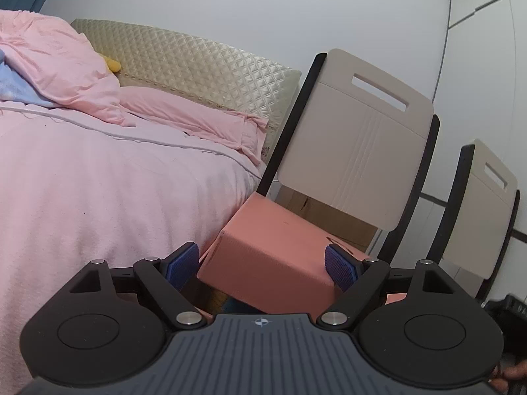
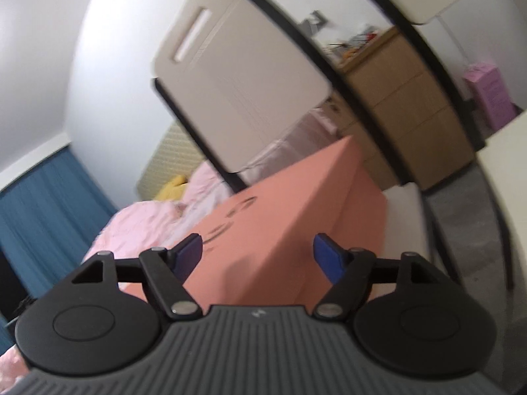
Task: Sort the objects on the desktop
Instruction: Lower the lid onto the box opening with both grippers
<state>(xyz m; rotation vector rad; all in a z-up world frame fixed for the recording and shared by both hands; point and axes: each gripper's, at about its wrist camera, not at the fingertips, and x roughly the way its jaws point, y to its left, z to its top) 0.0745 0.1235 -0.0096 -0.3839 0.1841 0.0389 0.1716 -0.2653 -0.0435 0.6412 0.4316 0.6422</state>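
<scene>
Left gripper (image 1: 262, 265) spread wide, straddling salmon-pink cardboard box (image 1: 266, 256), not clamping. Right gripper (image 2: 258, 258) likewise released beside box. Neither gripping: tilted box risking sliding toward pink-quilted bed (image 1: 98, 181).

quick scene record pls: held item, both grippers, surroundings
held item: salmon-pink box, tilted, between both grippers
left gripper: jaws wide, spanning one end of the box; contact unclear
right gripper: jaws wide, spanning the box; image blurred
behind: two beige chairs, bed with pink bedding
far right: wooden drawers
</scene>
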